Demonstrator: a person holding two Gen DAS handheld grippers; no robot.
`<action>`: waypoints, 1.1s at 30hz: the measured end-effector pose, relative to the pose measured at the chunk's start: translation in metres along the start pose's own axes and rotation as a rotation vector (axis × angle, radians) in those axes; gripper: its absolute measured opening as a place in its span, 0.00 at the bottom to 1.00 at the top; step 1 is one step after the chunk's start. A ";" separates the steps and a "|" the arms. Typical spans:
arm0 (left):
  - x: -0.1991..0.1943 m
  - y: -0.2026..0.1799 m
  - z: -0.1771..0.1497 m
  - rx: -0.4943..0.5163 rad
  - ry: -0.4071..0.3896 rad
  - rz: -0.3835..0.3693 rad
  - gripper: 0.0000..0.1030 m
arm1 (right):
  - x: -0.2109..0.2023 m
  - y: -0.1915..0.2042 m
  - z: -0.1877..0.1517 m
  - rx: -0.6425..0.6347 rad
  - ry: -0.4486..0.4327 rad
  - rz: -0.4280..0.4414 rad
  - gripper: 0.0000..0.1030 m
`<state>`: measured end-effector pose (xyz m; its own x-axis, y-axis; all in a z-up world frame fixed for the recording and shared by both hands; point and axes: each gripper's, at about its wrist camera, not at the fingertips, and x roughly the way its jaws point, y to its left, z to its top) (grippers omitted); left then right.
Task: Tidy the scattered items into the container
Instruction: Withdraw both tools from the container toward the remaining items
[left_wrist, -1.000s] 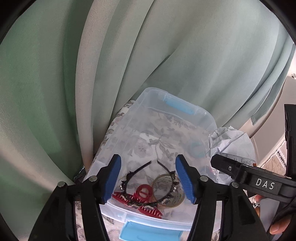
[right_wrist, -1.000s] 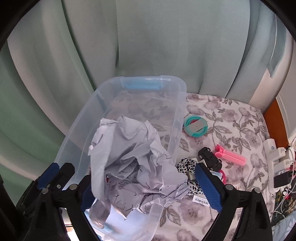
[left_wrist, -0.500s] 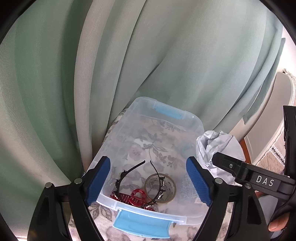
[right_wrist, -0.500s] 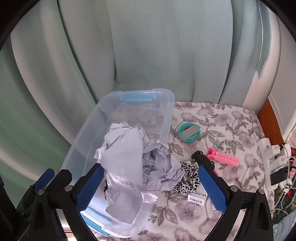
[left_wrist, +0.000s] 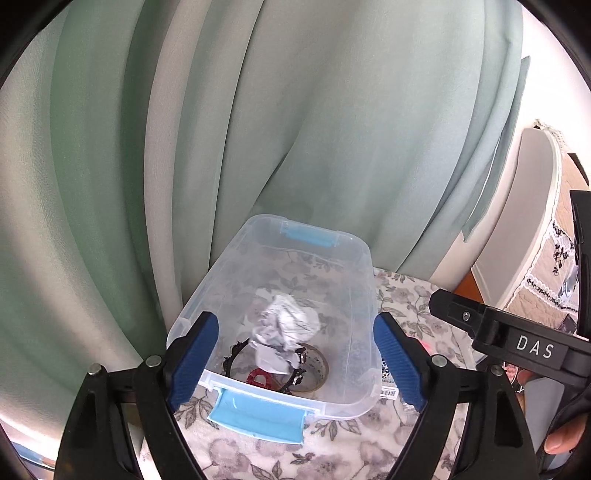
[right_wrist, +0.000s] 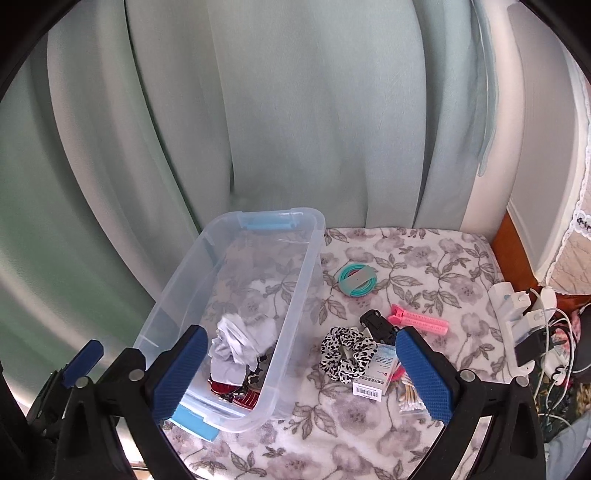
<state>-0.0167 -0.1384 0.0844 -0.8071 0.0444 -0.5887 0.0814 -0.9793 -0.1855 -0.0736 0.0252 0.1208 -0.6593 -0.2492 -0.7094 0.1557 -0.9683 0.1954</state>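
Clear plastic bin (right_wrist: 295, 295) now holds the crumpled paper (right_wrist: 240, 341); the drop looks finished.
Both claws are empty: left claw (left_wrist: 297, 356) opening above the bin, right claw (right_wrist: 299, 373) spread wide. Next pick seems to be the spotted scrunchie (right_wrist: 345, 352), black clip (right_wrist: 376, 325) or teal ring (right_wrist: 357, 282), lying right of the bin on the flowered bed (right_wrist: 424, 266).

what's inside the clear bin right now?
In the clear bin: crumpled paper on top, black headband, red hair clip, tape roll. The paper covers parts of all three; anything beneath it is hidden.
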 end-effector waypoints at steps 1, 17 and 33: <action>-0.001 -0.001 0.000 -0.002 0.002 -0.001 0.88 | -0.004 -0.002 0.000 0.003 -0.007 -0.002 1.00; -0.015 -0.032 -0.008 0.018 0.010 -0.036 0.94 | -0.053 -0.039 -0.011 0.043 -0.120 -0.039 1.00; -0.013 -0.097 -0.033 0.120 -0.010 -0.143 0.94 | -0.065 -0.099 -0.039 0.091 -0.266 -0.094 1.00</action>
<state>0.0053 -0.0371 0.0848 -0.8114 0.1835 -0.5550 -0.1046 -0.9797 -0.1709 -0.0173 0.1365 0.1210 -0.8390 -0.1338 -0.5274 0.0266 -0.9782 0.2058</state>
